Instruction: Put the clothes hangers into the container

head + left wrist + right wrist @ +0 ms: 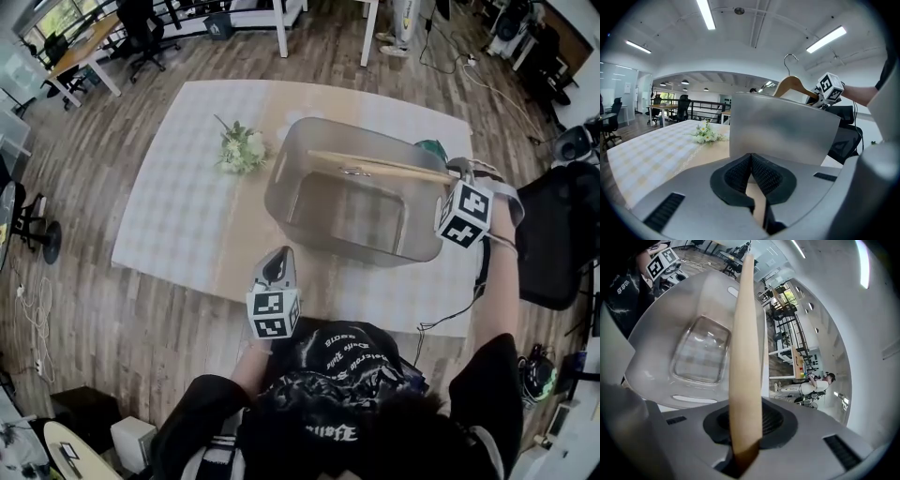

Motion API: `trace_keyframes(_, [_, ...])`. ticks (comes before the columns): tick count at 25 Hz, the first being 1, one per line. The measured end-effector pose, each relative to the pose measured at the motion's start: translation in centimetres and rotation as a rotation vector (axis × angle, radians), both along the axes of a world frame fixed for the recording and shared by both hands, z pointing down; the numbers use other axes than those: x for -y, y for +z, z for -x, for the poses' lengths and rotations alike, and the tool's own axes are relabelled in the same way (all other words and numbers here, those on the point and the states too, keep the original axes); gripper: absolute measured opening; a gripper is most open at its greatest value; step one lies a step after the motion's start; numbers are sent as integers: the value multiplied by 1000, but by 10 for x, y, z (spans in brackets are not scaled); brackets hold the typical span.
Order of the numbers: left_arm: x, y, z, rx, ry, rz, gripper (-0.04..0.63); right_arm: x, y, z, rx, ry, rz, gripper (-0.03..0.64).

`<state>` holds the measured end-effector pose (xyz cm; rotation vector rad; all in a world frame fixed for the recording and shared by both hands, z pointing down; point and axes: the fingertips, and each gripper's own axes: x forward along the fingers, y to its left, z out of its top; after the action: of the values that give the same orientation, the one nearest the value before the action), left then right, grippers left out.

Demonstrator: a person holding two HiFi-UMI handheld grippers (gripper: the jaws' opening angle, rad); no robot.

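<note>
Right gripper [746,437] clamped on hanger [375,167] arm tip, container's [281,187] 3 o'clock; hanger spans over 12 o'clock rim. Left gripper [751,173] closed, empty, 7 o'clock. Guessing wood: light, stiff, smooth, end grip might swivel.

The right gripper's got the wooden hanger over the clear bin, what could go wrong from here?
1. The right gripper clamps the wooden hanger only at one end, so the long free length could swing or slip out.
2. The hanger spans most of the container opening; its far end or hook could catch the rim and rest on top.
3. The left gripper is shut on nothing, so the container is unsteadied and a bump might slide it.
</note>
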<state>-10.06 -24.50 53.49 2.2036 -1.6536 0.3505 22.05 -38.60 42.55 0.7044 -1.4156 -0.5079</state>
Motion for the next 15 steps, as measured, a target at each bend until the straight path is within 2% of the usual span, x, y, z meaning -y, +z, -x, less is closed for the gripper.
trace_keyframes(3, [-4,4,-1,-1,-1,16,20,9,8,7,-31,-21,14,71])
trace_keyframes(7, [-10,13,-2,-52,-4,86,20,18,19,16,-22,-24,52,72])
trace_keyframes(11, [-13,18,0,-56,-19,102,20,25,31,18,-80,-30,75,72])
trace_keyframes(15, [-12,24,-1,-76,-22,136,21,32,42,27,-93,-53,96,77])
